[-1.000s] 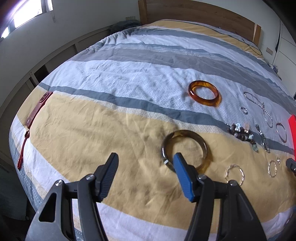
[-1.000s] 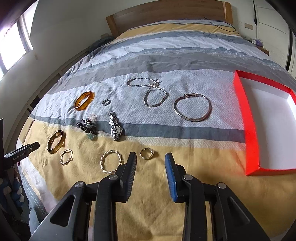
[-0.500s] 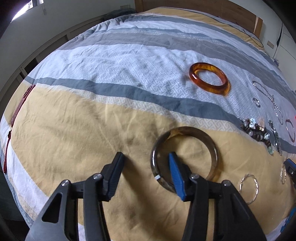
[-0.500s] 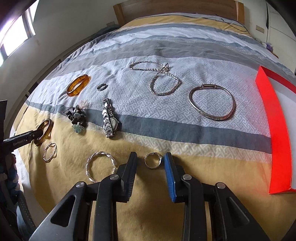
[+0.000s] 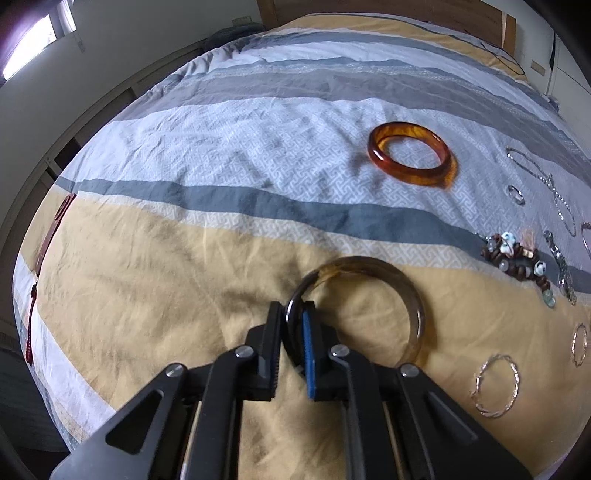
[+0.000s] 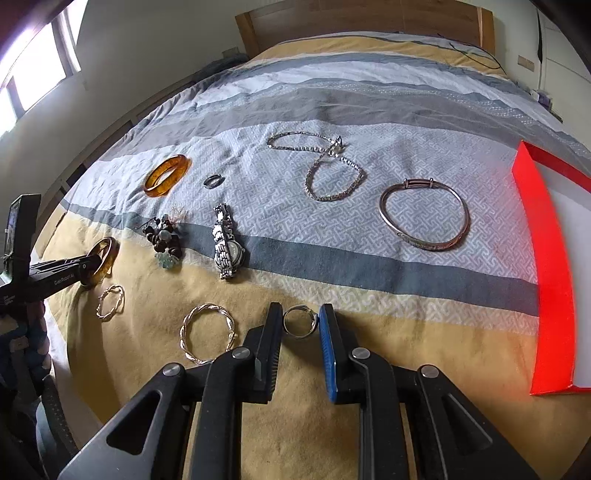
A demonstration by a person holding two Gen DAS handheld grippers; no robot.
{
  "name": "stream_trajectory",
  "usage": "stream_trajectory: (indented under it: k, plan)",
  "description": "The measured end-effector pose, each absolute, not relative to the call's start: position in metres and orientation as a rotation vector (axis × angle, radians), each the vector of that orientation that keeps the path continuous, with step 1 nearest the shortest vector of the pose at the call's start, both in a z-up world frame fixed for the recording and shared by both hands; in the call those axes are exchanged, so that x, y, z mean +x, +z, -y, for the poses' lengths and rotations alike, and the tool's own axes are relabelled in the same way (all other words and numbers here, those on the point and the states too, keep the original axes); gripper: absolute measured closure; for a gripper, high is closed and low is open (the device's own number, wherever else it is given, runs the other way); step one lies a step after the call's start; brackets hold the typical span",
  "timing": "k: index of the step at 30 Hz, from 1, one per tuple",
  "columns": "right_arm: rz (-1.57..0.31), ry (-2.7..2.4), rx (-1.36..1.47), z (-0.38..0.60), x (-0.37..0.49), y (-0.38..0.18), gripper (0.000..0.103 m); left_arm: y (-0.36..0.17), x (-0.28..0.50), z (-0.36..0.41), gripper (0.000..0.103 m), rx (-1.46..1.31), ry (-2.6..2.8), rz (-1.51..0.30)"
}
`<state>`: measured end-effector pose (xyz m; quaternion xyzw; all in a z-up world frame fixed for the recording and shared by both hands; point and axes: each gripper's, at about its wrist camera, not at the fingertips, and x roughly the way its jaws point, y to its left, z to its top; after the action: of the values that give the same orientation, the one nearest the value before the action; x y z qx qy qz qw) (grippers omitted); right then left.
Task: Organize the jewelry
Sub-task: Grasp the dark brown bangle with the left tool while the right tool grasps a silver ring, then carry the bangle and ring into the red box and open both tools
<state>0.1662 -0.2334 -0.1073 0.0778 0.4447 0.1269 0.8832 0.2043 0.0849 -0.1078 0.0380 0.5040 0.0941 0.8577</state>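
The left gripper clamps the near rim of the translucent brown-grey bangle. The right gripper stands released, straddling the small silver ring.

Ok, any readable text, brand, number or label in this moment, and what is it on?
"GenRobot.AI", roughly, small and blurred: on the left tool arm, seen from the right wrist view.
Wristwatch dial: too small to read.
Red box: no print visible.

A striped bedspread (grey, white, yellow bands) covers the bed below a wooden headboard.
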Motion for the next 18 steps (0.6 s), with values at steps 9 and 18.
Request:
stream_trajectory:
  k: [9, 18]
  plan:
    - [-0.852, 0.25, 0.176, 0.251, 0.13, -0.067, 0.083, -0.07, 0.175, -0.087, 0.095, 0.082, 0.222, -1.016]
    - [-0.782, 0.195, 0.205, 0.29, 0.079, -0.035, 0.083, -0.023, 0.143, -0.047, 0.095, 0.127, 0.158, -0.944]
